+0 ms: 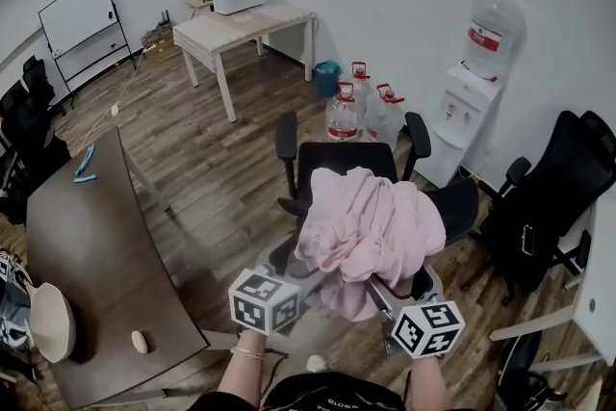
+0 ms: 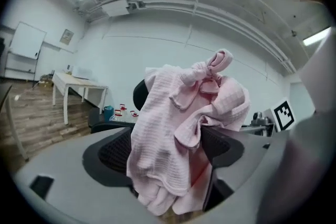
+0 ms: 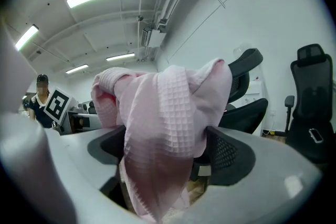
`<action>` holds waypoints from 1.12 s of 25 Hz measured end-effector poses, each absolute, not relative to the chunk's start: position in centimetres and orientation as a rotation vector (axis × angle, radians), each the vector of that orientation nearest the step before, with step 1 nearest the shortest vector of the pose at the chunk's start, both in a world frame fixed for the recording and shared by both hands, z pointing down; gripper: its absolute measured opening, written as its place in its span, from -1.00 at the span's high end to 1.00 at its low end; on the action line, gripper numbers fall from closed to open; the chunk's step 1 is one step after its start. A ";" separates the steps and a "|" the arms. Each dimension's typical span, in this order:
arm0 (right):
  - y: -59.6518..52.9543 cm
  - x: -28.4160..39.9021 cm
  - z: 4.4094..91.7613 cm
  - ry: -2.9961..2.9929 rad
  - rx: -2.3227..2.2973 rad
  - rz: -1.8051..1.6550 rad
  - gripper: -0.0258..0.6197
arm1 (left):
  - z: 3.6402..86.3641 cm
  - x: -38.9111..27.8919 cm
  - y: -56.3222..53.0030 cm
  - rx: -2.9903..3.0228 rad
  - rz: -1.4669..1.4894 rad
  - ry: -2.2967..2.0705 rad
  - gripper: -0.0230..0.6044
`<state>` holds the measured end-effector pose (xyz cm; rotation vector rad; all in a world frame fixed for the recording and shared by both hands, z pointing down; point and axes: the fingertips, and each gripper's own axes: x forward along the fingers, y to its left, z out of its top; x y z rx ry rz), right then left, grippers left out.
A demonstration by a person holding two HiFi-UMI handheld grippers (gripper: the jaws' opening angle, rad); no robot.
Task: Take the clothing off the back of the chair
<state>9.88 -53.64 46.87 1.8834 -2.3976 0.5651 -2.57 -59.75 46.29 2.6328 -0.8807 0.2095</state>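
My left gripper (image 2: 169,152) and right gripper (image 3: 170,152): both released, jaws wide. Pink waffle-weave garment (image 1: 371,226) hangs between each pair, draped on office chair (image 1: 332,164).

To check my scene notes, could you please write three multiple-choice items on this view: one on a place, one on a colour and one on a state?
1. Where is the garment? A on the table; B over the office chair's back; C on the floor.
2. Its colour? A blue; B black; C pink.
3. The left claw is: A open; B shut on the garment; C shut, empty.
Answers: B, it drapes the chair's back; C, the cloth is pink; A, its pads stand apart.
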 end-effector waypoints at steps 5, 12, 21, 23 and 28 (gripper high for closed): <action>-54.1 9.8 47.0 -2.411 1.872 0.591 -0.47 | 46.0 -1.0 -60.8 2.762 0.302 -0.719 -0.39; -55.0 9.2 46.6 -2.448 1.812 0.550 -0.46 | 46.0 1.2 -59.5 2.795 0.241 -0.480 -0.38; -55.0 7.3 45.9 -2.432 1.643 0.396 0.61 | 46.0 1.9 -58.3 2.758 0.144 -0.564 0.45; -54.9 7.4 45.7 -2.442 1.633 0.407 0.67 | 45.9 2.1 -58.4 2.750 0.148 -0.569 0.52; -54.0 6.7 45.3 -2.458 1.539 0.384 0.74 | 45.5 1.9 -57.3 2.725 0.163 -0.567 0.61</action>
